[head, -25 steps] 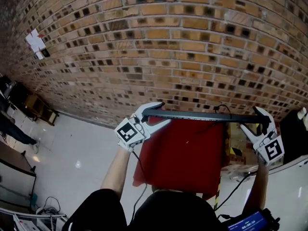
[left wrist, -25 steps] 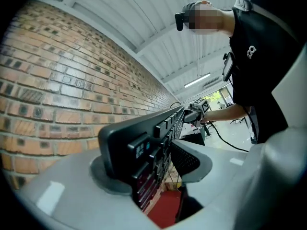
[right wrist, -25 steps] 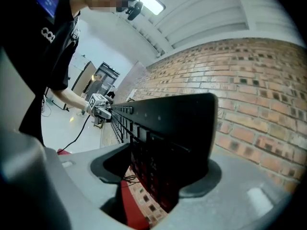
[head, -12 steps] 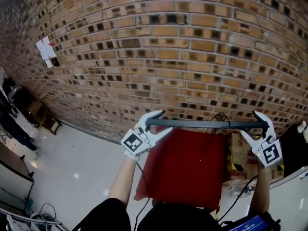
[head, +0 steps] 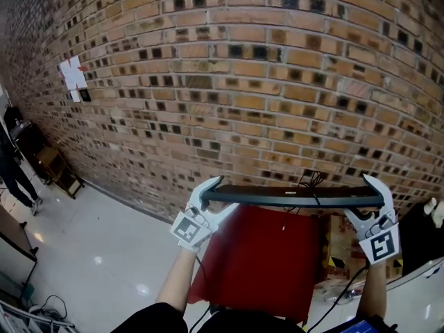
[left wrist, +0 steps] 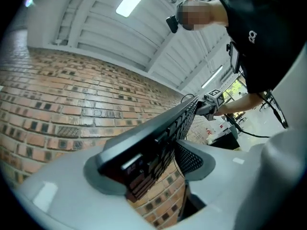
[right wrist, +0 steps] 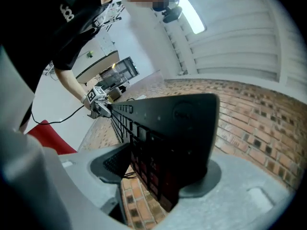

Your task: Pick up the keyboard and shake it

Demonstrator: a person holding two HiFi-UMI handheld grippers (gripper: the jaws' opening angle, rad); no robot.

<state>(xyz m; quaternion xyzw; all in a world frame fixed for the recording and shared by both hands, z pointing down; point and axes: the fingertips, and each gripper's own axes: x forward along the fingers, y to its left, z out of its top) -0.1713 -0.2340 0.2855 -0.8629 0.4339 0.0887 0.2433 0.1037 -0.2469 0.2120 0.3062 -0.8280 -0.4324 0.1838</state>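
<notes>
Keyboard (head: 291, 196) is aloft, so our pickup's done! Our right gripper (head: 363, 200) clamps one end. The left gripper (head: 216, 196) has jaws just opening wider, yet pinching the other end. We judge the shaking unfinished.

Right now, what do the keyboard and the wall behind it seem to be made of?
Keyboard: probably plastic, matte black; the casing is even and dull, with moulded keys. Wall: brick, rough and unglazed, orange-brown courses with visible mortar joints.

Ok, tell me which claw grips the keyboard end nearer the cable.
The right claw: the cable leaves the keyboard closer to that end.
</notes>
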